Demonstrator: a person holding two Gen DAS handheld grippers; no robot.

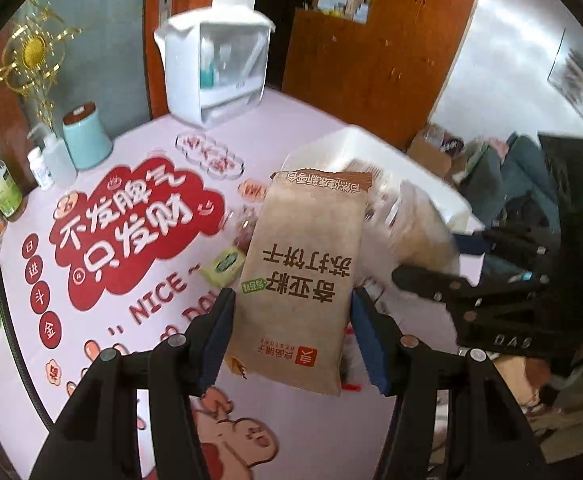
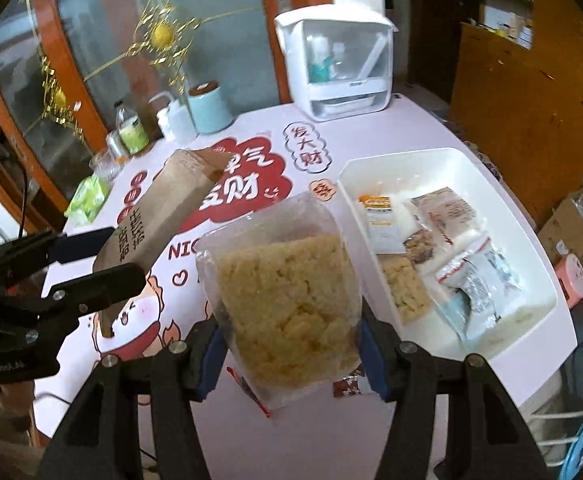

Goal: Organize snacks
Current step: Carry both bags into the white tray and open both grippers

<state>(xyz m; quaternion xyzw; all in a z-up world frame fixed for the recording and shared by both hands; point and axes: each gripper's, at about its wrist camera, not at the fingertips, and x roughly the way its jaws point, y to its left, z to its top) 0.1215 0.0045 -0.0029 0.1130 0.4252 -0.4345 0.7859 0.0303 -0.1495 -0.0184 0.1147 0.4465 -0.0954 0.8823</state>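
The table [image 2: 371, 128] carries a storage bin [image 2: 547, 280] at its right side, with several wrapped snack packets [image 2: 479, 276] lying inside. A countertop dispenser unit [image 2: 335, 60] stands at the far edge. Left of it stand a cylindrical canister [image 2: 207, 110] and bottles [image 2: 131, 132]. The left gripper [image 1: 291, 320] holds a paper cracker packet [image 1: 303, 272] above the table. Right of it, the right gripper [image 2: 287, 360] holds a clear snack bag [image 2: 287, 312], just left of the bin.

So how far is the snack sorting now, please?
Done: several packets already lie in the white bin. In hand: the left gripper grips a brown cracker packet, and the right gripper grips a clear bag of yellow snack, both lifted above the table. Left: a green packet and small wrapped pieces remain on the table.
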